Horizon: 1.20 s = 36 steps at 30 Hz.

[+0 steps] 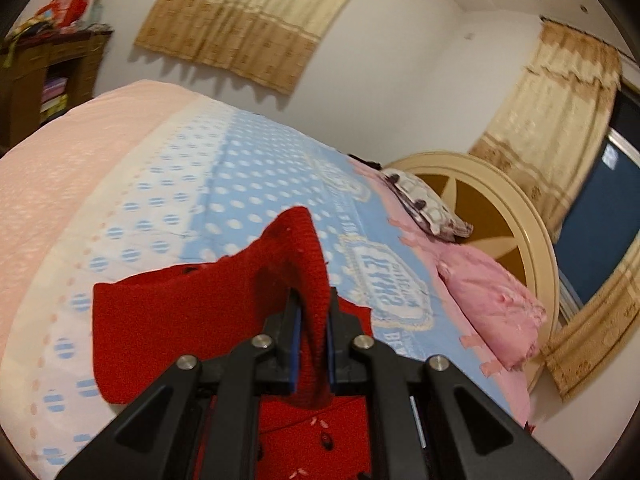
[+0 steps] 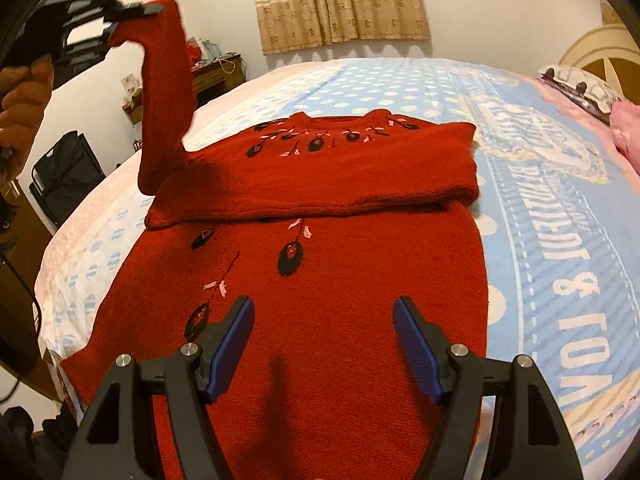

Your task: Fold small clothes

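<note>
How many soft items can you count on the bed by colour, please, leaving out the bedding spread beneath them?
Red: 1, the sweater
Pink: 1, the pillow
White with dark spots: 1, the patterned pillow
Total: 3

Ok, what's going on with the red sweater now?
Left gripper shut on sleeve, lifted. Right gripper open above sweater. Other sleeve already folded across. Nothing in the way.
</note>
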Available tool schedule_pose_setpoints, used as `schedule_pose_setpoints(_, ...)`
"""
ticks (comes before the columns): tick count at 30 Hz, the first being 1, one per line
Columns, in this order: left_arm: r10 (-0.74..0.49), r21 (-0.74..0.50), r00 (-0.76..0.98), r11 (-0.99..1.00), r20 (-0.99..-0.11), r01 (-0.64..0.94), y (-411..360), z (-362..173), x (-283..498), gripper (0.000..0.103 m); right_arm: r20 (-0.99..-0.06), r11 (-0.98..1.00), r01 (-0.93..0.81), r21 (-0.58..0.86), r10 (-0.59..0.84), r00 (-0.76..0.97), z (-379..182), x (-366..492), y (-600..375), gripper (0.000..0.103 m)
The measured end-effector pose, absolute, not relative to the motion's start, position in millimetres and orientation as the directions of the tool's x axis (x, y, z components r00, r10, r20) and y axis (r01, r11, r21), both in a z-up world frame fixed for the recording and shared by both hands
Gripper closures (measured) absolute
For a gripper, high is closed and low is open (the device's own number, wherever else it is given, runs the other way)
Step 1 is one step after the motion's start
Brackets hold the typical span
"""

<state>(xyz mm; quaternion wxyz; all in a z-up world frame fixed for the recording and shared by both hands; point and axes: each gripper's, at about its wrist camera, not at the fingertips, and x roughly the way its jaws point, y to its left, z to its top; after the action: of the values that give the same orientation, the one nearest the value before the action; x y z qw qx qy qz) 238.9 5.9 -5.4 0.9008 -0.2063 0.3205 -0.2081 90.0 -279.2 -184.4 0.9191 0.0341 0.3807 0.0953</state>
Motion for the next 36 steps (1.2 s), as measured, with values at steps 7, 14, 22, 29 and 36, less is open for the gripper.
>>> schedule_pose_setpoints(7, -0.542, -0.473, 0.662, 0.826, -0.518, 0.306, -46.7, -5.8, 250.4, 0.093, -0.701, 0.98, -0.13, 0.153, 0.2, 0.685, -187.1, 91.6, -283.7, 0.031)
schedule_pose_setpoints(14, -0.541, -0.44, 0.634, 0.835, -0.552, 0.33, -84.9, -17.9, 261.0, 0.093, -0.711, 0.979, -0.119, 0.163, 0.201, 0.674, -190.8, 93.2, -284.8, 0.03)
schedule_pose_setpoints(22, -0.496, -0.364, 0.622, 0.868, -0.606, 0.337, -129.9, -53.9, 271.0, 0.093, -0.726, 0.979, -0.115, 0.169, 0.203, 0.658, -196.5, 95.3, -285.1, 0.03)
schedule_pose_setpoints(29, -0.436, -0.237, 0.576, 0.89, -0.692, 0.388, -173.2, -95.5, 274.2, 0.088, -0.729, 0.978, -0.114, 0.175, 0.207, 0.653, -199.8, 95.4, -285.2, 0.03)
schedule_pose_setpoints(36, -0.365, -0.126, 0.626, 0.911, -0.689, 0.394, -153.9, -98.8, 260.4, 0.037, -0.727, 0.978, -0.114, 0.176, 0.208, 0.654, -200.6, 94.6, -284.7, 0.03)
